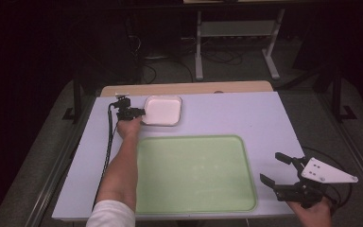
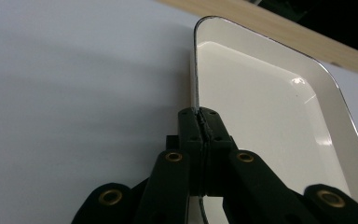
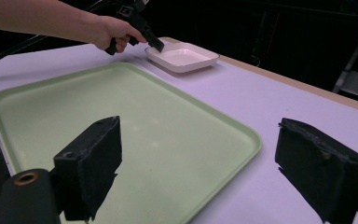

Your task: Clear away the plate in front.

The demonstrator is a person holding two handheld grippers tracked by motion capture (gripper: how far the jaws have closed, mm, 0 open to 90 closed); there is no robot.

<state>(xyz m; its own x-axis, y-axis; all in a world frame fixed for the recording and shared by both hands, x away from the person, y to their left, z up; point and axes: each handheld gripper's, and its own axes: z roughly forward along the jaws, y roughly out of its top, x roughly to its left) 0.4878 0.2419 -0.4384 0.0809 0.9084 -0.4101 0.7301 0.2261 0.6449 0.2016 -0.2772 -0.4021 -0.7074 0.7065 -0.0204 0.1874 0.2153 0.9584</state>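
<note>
A shallow white square dish [image 1: 163,110] sits at the back left of the table. My left gripper [image 1: 142,112] reaches it from the left, and its jaws are shut on the dish's near left rim. In the left gripper view the two pads of that gripper [image 2: 199,114] pinch the thin dark-edged rim of the dish [image 2: 261,107]; the dish is empty. My right gripper [image 1: 270,167] hovers off the green tray's right edge, jaws wide apart with nothing between them. The right gripper view shows this gripper [image 3: 196,163] over the tray corner, with the dish [image 3: 182,56] and the left gripper [image 3: 157,45] far off.
A large, empty pale green tray [image 1: 194,175] lies in the middle front of the lilac table cover [image 1: 236,113]. A wooden table edge [image 1: 184,88] runs along the back. The left gripper's cable [image 1: 108,151] trails down the left side. Dark floor and metal stands lie beyond.
</note>
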